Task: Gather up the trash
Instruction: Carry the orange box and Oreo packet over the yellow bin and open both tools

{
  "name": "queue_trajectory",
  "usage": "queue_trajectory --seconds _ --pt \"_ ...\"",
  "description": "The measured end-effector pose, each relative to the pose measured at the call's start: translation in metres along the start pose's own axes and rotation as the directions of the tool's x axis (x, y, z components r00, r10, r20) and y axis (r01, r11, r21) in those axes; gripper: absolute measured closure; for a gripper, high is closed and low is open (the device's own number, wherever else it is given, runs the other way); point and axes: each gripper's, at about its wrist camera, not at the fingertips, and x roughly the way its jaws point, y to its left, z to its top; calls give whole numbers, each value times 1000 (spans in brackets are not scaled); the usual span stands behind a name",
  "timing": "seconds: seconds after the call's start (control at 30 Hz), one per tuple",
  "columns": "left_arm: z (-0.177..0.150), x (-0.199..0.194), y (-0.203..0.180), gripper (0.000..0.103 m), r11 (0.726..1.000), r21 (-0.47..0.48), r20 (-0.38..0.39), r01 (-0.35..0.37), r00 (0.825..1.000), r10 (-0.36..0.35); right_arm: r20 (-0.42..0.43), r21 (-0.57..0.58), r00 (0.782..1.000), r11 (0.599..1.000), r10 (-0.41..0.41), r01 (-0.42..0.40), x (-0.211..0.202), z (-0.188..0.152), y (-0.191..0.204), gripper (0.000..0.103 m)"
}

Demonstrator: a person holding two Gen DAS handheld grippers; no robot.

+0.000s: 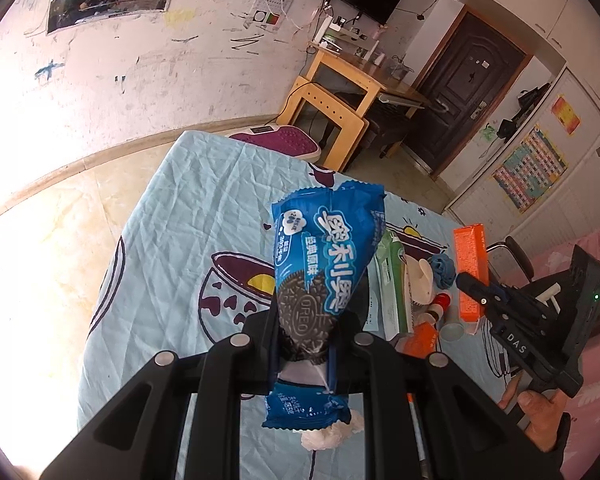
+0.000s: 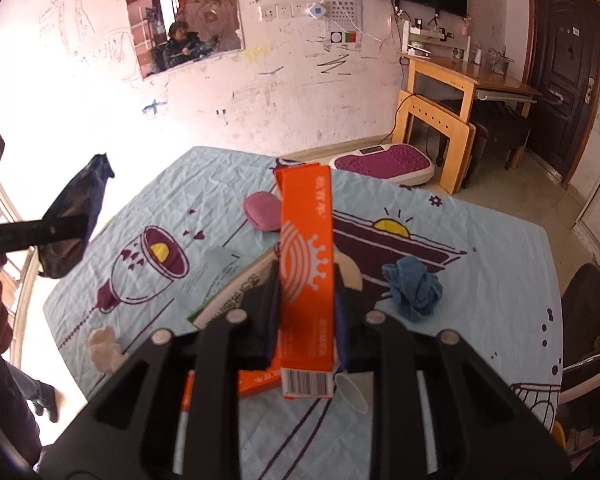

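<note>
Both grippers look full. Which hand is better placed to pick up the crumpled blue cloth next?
Right, probably. The blue cloth lies just beside the right gripper, though its fingers clamp the orange box, which must go first. The left gripper holds the cookie wrapper farther away.

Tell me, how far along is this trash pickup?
Midway, seemingly. No bin shows, so nothing looks binned yet. In hand: the left gripper clamps a blue Oreo wrapper, the right gripper an orange box. Left on the table: a blue wad, white tissue, a paper cup, a green-white pack.
</note>
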Motion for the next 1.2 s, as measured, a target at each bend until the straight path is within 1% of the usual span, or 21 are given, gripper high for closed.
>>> queue_trajectory --seconds 0.2,0.33,0.47,0.6,0.7,0.87,0.97,1.03,1.13,1.17,1.2 --pt "-1 1 -17 90 1000 25 -2 -10 1000 10 60 97 998 995 -7 1 -31 -12 -34 81" --pt "-2 4 -33 89 999 45 -5 -13 1000 13 94 173 995 985 -44 28 -54 -30 -68 81" --pt "-3 7 -49 90 998 63 -9 -4 1000 5 106 271 989 960 -102 70 -78 -59 -113 81" --pt "-7 12 -70 90 996 92 -17 12 1000 -10 100 367 978 920 -183 134 -104 -98 -158 81" --pt "-11 17 -91 90 992 119 -31 30 999 -26 81 444 968 878 -237 178 -120 -133 -190 81" --pt "-21 23 -144 89 978 196 -52 75 996 -66 30 559 964 803 -266 204 -130 -193 -239 81" --pt "-29 29 -182 89 964 244 -81 108 993 -91 -1 594 960 772 -278 225 -129 -220 -260 81" --pt "-36 34 -207 89 953 277 -102 125 990 -100 -18 627 959 744 -283 231 -126 -239 -274 81" --pt "-47 41 -247 89 934 321 -135 159 983 -121 -42 647 960 725 -277 238 -121 -255 -284 81" --pt "-52 43 -260 89 925 338 -148 173 980 -130 -55 647 960 723 -273 243 -119 -259 -286 70" --pt "-57 46 -273 89 916 354 -160 188 977 -139 -63 646 959 722 -275 249 -118 -260 -286 44"
